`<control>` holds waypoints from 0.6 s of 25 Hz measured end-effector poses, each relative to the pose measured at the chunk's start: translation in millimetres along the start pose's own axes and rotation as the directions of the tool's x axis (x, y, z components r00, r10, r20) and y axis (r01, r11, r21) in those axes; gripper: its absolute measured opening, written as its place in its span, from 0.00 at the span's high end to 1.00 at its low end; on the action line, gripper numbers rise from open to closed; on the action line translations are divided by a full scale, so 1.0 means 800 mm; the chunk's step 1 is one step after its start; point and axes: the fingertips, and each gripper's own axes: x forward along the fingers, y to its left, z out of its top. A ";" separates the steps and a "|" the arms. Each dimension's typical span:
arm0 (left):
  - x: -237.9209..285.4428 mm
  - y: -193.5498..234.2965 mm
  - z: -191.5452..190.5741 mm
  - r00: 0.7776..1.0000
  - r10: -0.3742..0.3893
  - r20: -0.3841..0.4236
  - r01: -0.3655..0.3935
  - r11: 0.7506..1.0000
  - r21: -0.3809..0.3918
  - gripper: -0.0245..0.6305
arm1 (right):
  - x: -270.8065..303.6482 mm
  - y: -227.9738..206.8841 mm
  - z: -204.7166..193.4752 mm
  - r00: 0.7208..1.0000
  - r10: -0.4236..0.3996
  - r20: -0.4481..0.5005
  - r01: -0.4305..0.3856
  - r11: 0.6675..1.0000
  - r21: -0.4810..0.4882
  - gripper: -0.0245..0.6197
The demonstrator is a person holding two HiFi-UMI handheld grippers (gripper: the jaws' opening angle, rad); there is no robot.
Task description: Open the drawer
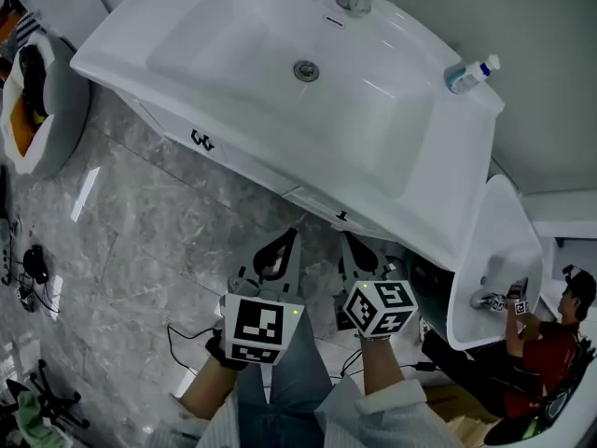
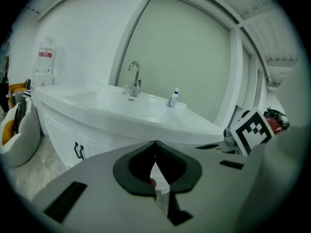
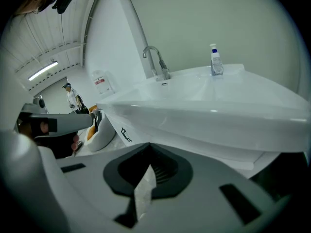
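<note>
Progress: not begun; drawer [image 1: 312,201] sat closed under basin [image 1: 280,26] rim, frame centre; handle [image 1: 341,217] untouched; grasp and pull both left.
Left tool [image 1: 291,236]: shut, empty, just below drawer.
Right tool [image 1: 349,239]: shut, empty, beside it.
Room: floor [image 1: 140,250] open lower left; basin rim overhung above.

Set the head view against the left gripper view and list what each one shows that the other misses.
Head view only: the basin's drain and a person in red at lower right. Left gripper view only: the ceiling, and how the left gripper holds its jaws: together, nothing between them. Both: the white basin, tap, small bottle and black cabinet handles.
</note>
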 end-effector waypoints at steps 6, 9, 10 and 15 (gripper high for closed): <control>0.021 0.011 -0.043 0.999 0.025 -0.024 -0.026 0.999 -0.024 0.94 | 0.032 -0.028 -0.035 0.998 -0.056 -0.027 0.055 0.998 -0.021 0.95; 0.029 0.017 -0.058 0.999 0.030 -0.026 -0.030 0.999 -0.029 0.94 | 0.046 -0.042 -0.050 0.995 -0.090 -0.034 0.089 0.996 -0.031 0.95; 0.031 0.019 -0.063 0.999 0.031 -0.028 -0.032 0.999 -0.033 0.94 | 0.050 -0.046 -0.055 0.994 -0.100 -0.036 0.098 0.994 -0.037 0.95; 0.037 0.033 -0.091 0.998 0.038 -0.047 -0.040 0.998 -0.049 0.94 | 0.069 -0.062 -0.078 0.989 -0.142 -0.038 0.140 0.989 -0.051 0.95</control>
